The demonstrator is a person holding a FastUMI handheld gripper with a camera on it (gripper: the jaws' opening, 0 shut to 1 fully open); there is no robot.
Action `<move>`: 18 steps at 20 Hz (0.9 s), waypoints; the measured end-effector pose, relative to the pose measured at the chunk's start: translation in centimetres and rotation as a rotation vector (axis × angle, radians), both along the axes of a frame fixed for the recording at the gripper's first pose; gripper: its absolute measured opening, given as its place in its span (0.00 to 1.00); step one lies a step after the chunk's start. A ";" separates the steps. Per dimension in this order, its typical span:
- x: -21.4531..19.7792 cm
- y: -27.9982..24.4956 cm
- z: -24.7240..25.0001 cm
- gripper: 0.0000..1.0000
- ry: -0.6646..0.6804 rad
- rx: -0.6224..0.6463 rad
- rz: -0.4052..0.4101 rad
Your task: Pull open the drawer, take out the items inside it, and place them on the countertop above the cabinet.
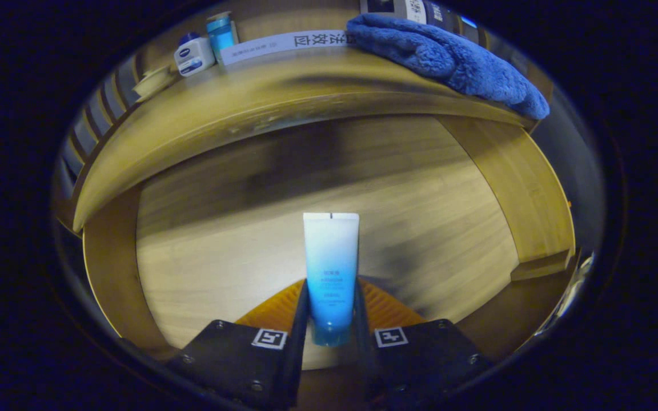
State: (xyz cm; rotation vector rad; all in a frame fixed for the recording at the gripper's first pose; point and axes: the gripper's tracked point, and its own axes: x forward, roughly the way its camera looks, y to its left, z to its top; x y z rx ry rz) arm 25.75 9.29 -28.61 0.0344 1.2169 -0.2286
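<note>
A blue and white tube (330, 268) is held between the jaws of the gripper (330, 317), which are closed on its lower part from both sides, so the tube is being gripped and not just touched. The tube is seen over the open drawer (203, 251), whose pale wooden floor is spread out beyond the fingers. The tabletop (260, 97) above the cabinet is seen farther ahead, past the drawer's back edge. Some things are already kept on it: a blue towel (454, 57) on one side, a small white jar (193, 55) and a blue bottle (221, 31) on the other, and a white box (283, 44) at the back. A few things could go wrong from here. The tube is smooth and soft, and only its bottom part is squeezed, so it could be tipped or slid out if it is lifted too fast. If it is squeezed too hard, it could be bent or some cream could be pushed out. The front edge of the tabletop is hung over the drawer, so the tall top of the tube could be bumped against it on the way up. A bare spot should be picked in the middle, or else the jar or bottle could be knocked over.
</note>
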 end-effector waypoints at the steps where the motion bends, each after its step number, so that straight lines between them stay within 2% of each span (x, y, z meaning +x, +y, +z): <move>1: 0.1 0.0 0.0 0.41 0.000 -0.002 0.001; 2: 0.1 0.1 -0.1 0.41 -0.011 -0.005 0.015; 3: 0.3 0.4 0.0 0.34 -0.011 0.007 0.023; 6: 0.3 1.0 1.2 0.34 -0.046 0.006 0.038; 14: -2.2 0.4 8.4 0.33 -0.109 -0.143 0.025; 18: -1.6 0.9 12.1 0.33 -0.189 -0.166 0.038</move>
